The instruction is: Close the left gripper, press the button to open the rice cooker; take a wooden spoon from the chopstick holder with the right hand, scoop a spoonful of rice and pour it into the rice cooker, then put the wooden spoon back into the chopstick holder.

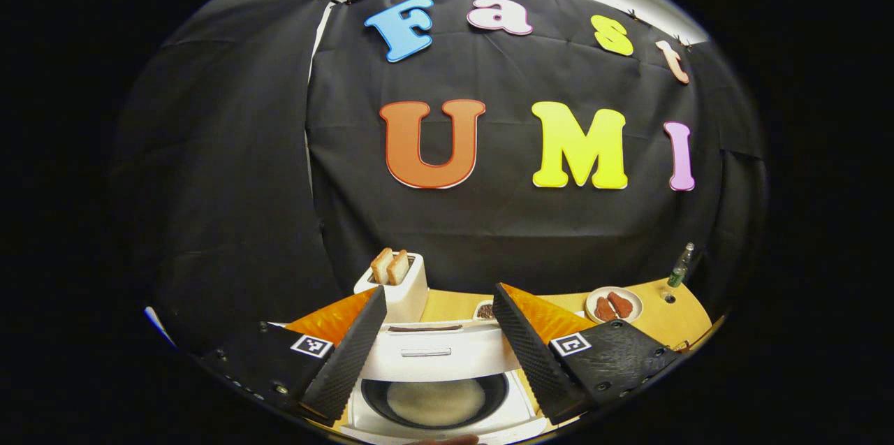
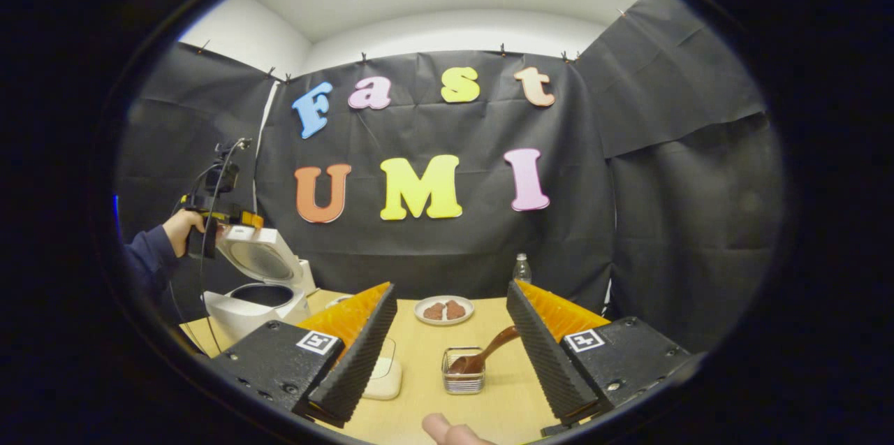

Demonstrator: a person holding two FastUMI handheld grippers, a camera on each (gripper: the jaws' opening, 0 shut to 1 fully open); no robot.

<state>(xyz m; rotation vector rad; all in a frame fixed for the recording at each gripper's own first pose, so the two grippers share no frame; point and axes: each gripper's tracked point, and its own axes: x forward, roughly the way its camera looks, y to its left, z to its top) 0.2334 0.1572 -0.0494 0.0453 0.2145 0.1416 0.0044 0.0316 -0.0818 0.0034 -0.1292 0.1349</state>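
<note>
In the left gripper view the white rice cooker (image 1: 447, 424) sits right below me with its lid (image 1: 436, 358) raised and the dark inner pot (image 1: 436, 399) showing a pale bottom. My left gripper (image 1: 438, 295) is open, its fingers spread either side of the lid. In the right gripper view the cooker (image 2: 255, 302) stands at the far left, lid up, with a hand holding the left gripper (image 2: 216, 211) above it. A mesh chopstick holder (image 2: 463, 369) holds the wooden spoon (image 2: 489, 354), leaning right. My right gripper (image 2: 450, 288) is open above the holder, touching nothing.
A toaster (image 1: 398, 291) with two bread slices stands behind the cooker. A plate of brown pieces (image 2: 443, 310) and a bottle (image 2: 521, 268) sit at the table's back. A white rounded container (image 2: 385, 375) lies partly behind my right gripper's left finger. A fingertip (image 2: 447, 431) shows at the bottom.
</note>
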